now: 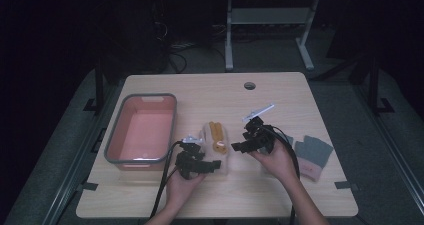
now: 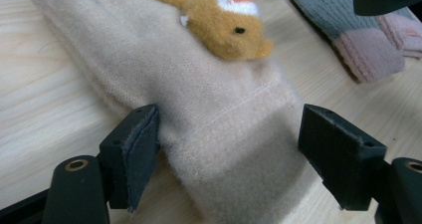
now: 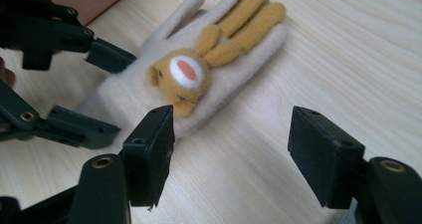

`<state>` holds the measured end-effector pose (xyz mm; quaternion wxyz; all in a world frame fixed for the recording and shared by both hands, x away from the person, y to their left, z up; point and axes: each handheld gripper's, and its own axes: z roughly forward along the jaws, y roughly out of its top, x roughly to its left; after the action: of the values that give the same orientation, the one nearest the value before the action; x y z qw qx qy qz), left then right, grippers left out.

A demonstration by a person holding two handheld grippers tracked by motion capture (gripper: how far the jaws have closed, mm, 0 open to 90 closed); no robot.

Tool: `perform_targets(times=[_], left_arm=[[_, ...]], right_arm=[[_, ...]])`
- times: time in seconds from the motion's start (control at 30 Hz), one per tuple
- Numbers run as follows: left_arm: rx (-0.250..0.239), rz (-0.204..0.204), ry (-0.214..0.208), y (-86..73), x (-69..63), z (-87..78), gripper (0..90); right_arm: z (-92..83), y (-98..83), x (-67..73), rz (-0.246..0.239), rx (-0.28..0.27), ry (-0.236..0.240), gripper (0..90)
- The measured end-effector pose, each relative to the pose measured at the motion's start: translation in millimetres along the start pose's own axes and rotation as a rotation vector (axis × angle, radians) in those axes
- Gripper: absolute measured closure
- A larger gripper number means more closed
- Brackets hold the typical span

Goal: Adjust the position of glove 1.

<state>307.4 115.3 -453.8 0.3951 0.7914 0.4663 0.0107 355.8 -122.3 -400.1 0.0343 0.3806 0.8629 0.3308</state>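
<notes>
A cream glove (image 1: 214, 135) with an orange plush bunny (image 3: 185, 74) lies flat at the table's middle, fingers pointing away. My left gripper (image 2: 229, 154) is low at the glove's cuff (image 2: 249, 149), jaws open and standing either side of it; the left pad (image 2: 142, 149) touches the cuff's edge, while the other stands just off it. In the high view the left gripper (image 1: 212, 165) sits at the glove's near end. My right gripper (image 3: 231, 154) is open over bare wood just right of the bunny, with nothing between its pads; it also appears as the right gripper (image 1: 239, 146) beside the glove.
A pink basin with a grey rim (image 1: 120, 157) stands left of the glove. A grey-and-pink pair of gloves (image 1: 312, 157) lies near the right edge. A cable hole (image 1: 249, 85) is at the table's far side. Both grippers' cables trail toward the front edge.
</notes>
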Motion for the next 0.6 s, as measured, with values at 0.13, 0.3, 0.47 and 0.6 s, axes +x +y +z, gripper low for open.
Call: perform_targets(times=[0.13, 0.3, 0.47, 0.6], left_arm=[[0.007, 0.026, -0.004, 4.5, -5.2, 7.4, 25.2], [0.017, 0.065, -0.008, 10.1, -11.0, 15.5, 25.5], [0.029, 0.092, -0.025, 16.0, -14.9, 23.5, 26.7], [0.024, 0.079, -0.048, 19.3, -13.0, 18.8, 26.0]], right_arm=[[-1.0, -6.0, -5.7, 0.036, -0.002, 0.008, 33.9], [-1.8, -13.7, -12.8, 0.091, 0.001, 0.013, 32.6], [-0.8, -18.1, -16.5, 0.125, -0.004, 0.02, 30.1], [3.9, -22.1, -17.9, 0.16, 0.004, 0.045, 27.6]])
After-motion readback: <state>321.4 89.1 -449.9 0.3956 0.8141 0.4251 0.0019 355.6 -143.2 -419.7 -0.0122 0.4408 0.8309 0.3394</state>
